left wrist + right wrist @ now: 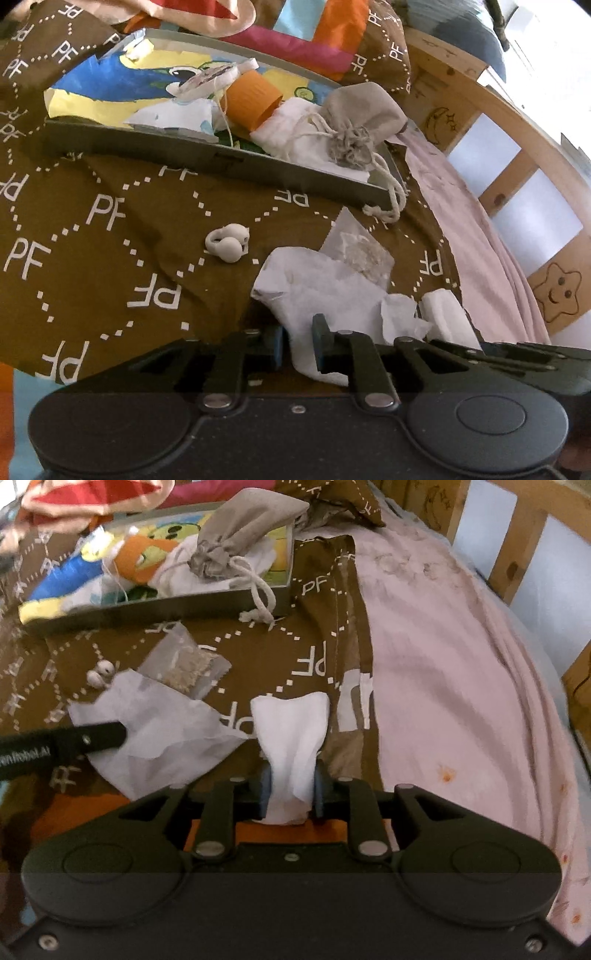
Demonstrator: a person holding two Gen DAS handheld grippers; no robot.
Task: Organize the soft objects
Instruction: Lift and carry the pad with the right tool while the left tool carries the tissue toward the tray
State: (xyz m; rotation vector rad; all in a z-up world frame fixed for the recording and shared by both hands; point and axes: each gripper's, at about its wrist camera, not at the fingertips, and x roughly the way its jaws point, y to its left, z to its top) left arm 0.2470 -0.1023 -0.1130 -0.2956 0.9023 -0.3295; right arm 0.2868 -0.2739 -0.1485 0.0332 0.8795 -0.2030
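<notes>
My left gripper point(298, 338) is shut on a thin white cloth sheet point(317, 291) lying on the brown PF-patterned blanket point(110, 229); the sheet also shows in the right wrist view point(159, 731), with my left gripper's finger point(74, 740) on it. My right gripper point(291, 794) is shut on a folded white cloth point(291, 731) and holds it over the blanket. A grey tray point(207, 158) behind holds a grey drawstring pouch point(362, 114), a white pouch point(291, 129), an orange sleeve point(251, 99) and coloured fabric.
White earbuds point(227, 243) and a clear plastic packet point(358, 247) lie on the blanket near the sheet. A pink sheet point(461, 686) covers the bed's right side. A wooden bed rail point(517, 147) bounds the right. Colourful bedding point(317, 33) lies behind the tray.
</notes>
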